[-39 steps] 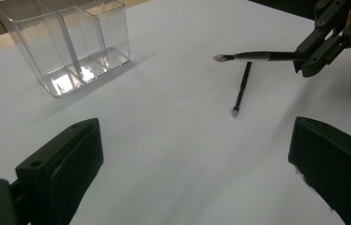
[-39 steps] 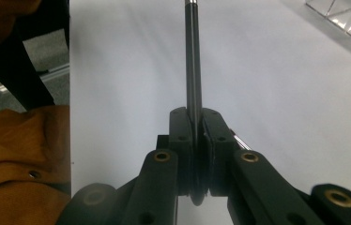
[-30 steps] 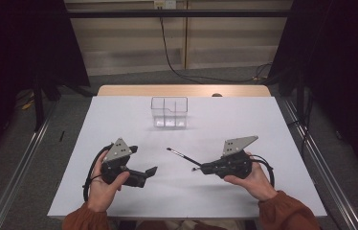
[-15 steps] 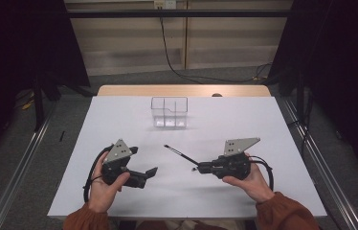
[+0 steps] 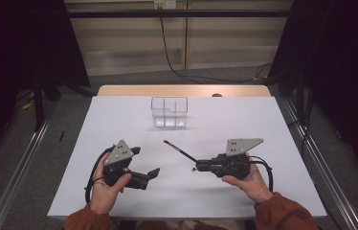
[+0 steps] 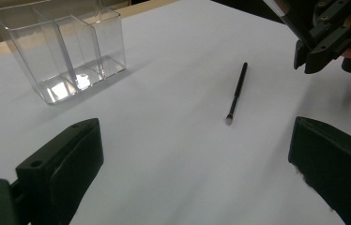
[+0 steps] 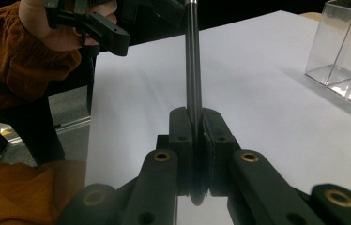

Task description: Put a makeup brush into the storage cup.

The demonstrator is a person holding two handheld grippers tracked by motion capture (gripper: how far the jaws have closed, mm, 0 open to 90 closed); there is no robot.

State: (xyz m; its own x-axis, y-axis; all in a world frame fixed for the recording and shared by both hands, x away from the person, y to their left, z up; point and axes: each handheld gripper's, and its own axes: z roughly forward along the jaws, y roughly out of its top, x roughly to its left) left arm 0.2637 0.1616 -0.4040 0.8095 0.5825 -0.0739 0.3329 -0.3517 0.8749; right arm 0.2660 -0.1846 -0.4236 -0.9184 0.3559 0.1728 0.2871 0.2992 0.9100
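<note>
Jaws of the right gripper are pressed together on one end of a thin black brush, which slants up and away over the white counter, its far tip pointing toward the clear divided organizer. Jaws of the left gripper stand spread and empty, low over the counter. Judged step: carrying the brush after pickup. The next move calls for tipping it upright over one compartment of the organizer, well apart from it now.
</note>
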